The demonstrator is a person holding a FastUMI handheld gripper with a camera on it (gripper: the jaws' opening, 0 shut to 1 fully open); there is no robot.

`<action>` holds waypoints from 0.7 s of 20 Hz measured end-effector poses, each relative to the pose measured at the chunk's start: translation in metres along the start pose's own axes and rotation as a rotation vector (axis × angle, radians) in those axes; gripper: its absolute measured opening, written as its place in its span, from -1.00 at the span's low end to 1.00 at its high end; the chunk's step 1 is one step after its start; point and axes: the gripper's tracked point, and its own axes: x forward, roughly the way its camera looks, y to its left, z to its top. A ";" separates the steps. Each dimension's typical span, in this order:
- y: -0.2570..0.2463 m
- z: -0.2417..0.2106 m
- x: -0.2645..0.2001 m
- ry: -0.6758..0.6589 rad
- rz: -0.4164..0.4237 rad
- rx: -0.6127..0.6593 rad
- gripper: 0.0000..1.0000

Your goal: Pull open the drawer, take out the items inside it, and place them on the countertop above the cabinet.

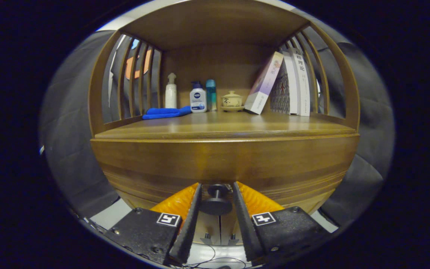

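The wooden cabinet (pixel 222 164) stands in front of dark cloth walls, and its countertop (pixel 222 127) sits under a small roofed shelf with slatted sides. Taking the drawer knob (pixel 217 198) as the landmark, the drawer front (pixel 155 168) spreads to both sides of it and looks closed, flush with the cabinet; what lies inside the drawer is hidden. Above and behind the knob, at the back of the countertop, stand a white pump bottle (pixel 170 91), a white lotion bottle (pixel 198 98), a teal bottle (pixel 211 94) and a small lidded ceramic cup (pixel 232 101), with a folded blue cloth (pixel 165 112) up and to the left of the knob and several books (pixel 287 84) leaning up and to the right. The gripper (pixel 217 203) has its two fingers narrow, one on each side of the knob, and the pads seem to touch or nearly touch it; I cannot tell if both really press. In my judgement the task is at its very beginning: the knob is reached, but the pull is not yet done, no item is taken out, and every placement on the countertop is left to do.
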 end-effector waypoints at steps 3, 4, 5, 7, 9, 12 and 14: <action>-0.002 -0.001 0.003 -0.020 -0.047 -0.020 -0.01; -0.004 0.002 0.001 -0.017 -0.050 -0.021 -0.05; -0.002 -0.003 0.003 -0.008 -0.050 -0.021 -0.09; -0.003 -0.003 0.002 0.001 -0.046 -0.010 -0.20; -0.004 -0.003 0.002 0.009 -0.048 -0.014 -0.24; -0.005 -0.004 -0.004 0.012 -0.054 -0.020 -0.29; -0.006 -0.008 -0.013 0.012 -0.051 -0.028 -0.33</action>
